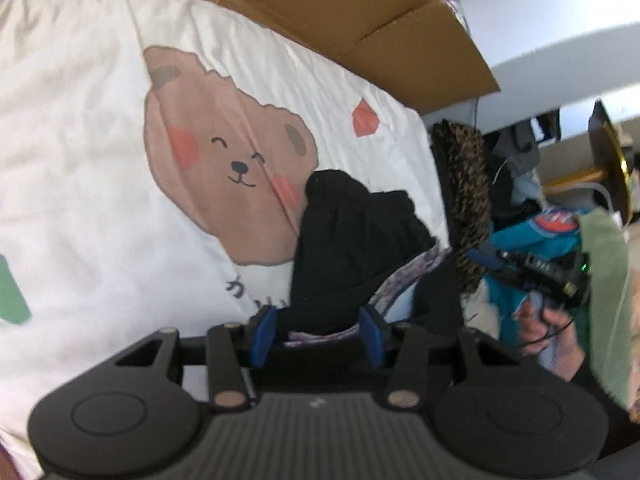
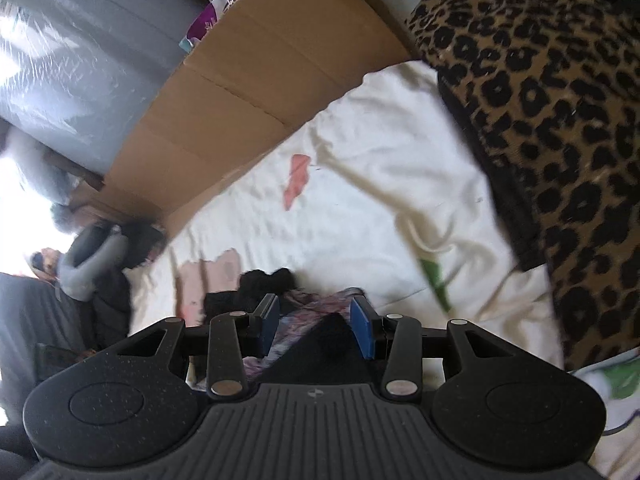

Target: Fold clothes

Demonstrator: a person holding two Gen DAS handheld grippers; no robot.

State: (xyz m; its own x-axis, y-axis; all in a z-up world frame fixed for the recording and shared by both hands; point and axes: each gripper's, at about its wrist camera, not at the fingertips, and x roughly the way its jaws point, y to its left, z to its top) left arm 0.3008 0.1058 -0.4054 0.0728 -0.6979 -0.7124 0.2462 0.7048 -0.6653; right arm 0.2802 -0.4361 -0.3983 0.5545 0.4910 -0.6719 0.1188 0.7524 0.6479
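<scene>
A black garment (image 1: 348, 248) with a purple patterned band (image 1: 404, 280) lies bunched on a white bedspread (image 1: 80, 160) printed with a brown bear. My left gripper (image 1: 320, 332) is open, its blue pads either side of the garment's near edge and band. My right gripper (image 2: 314, 324) is open too, with the patterned band (image 2: 308, 312) and black cloth (image 2: 332, 340) between its pads. The right gripper and the hand that holds it show at the right in the left wrist view (image 1: 532, 268).
A brown cardboard box (image 1: 360, 20) stands behind the bed, also seen in the right wrist view (image 2: 240, 80). A leopard-print blanket (image 2: 560, 120) lies on the right side of the bed. Teal and green clothes (image 1: 540, 232) are piled to the right.
</scene>
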